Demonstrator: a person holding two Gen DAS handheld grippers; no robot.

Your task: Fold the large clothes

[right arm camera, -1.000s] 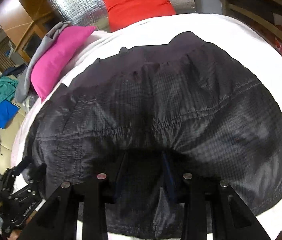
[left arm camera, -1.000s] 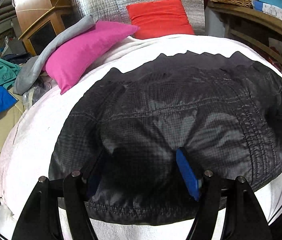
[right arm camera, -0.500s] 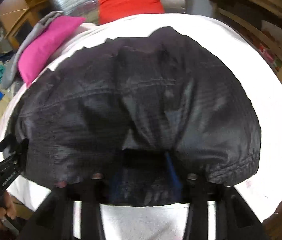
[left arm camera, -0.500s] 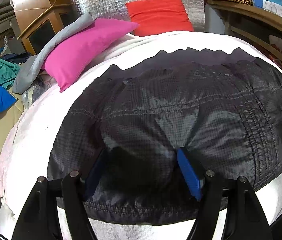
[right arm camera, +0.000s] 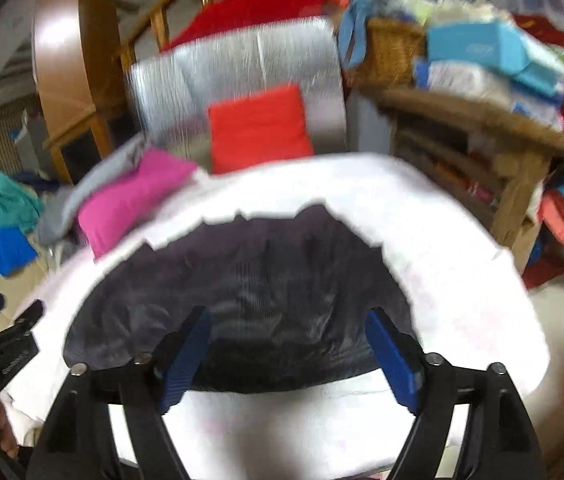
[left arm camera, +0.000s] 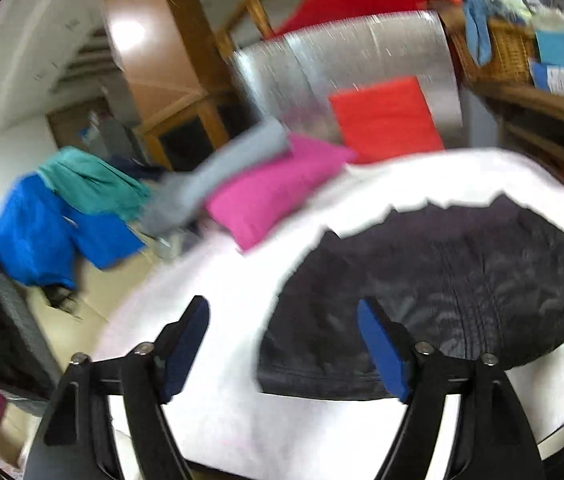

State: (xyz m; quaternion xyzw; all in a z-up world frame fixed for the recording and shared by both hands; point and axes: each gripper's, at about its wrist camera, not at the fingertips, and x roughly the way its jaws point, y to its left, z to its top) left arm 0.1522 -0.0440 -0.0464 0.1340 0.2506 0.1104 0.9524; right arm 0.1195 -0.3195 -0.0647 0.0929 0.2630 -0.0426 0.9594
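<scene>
Letting go seems to be what has just happened: both grippers now stand clear of the black jacket point(left arm camera: 442, 292), where a moment ago each had a bunch of its dark cloth between the blue pads. The left gripper point(left arm camera: 284, 344) has its jaws spread wide, having just been opening, and nothing sits between them; through the gap I see only the white sheet point(left arm camera: 217, 288) and the jacket's left edge beyond. The right gripper point(right arm camera: 288, 354) has also just been opening, much more sharply, and its jaws stand wide too. The cloth shows behind and past its pads but I see no fold pinched by them.

Both views are blurred and now take in far more of the room than before: the silver padded backrest point(left arm camera: 346, 64), the orange-red cushion point(left arm camera: 386, 116), the pink cushion point(left arm camera: 273, 188) with a grey garment point(left arm camera: 209, 176) draped over it, the blue garment point(left arm camera: 41, 236) and the teal garment point(left arm camera: 89, 184) off to the left. That reads to me as both hands lifting up and away from the bed.

The jacket lies flat on the white sheet as a compact, rounded dark shape, its near hem toward the grippers and a ragged far edge toward the cushions. In the right wrist view the other gripper's black frame shows at the left edge, well off the cloth.

My guess is that a fold has just been laid down and released. Whether another fold is wanted, I cannot say; the bundle already looks fairly neat, though the blur hides its creases.
</scene>
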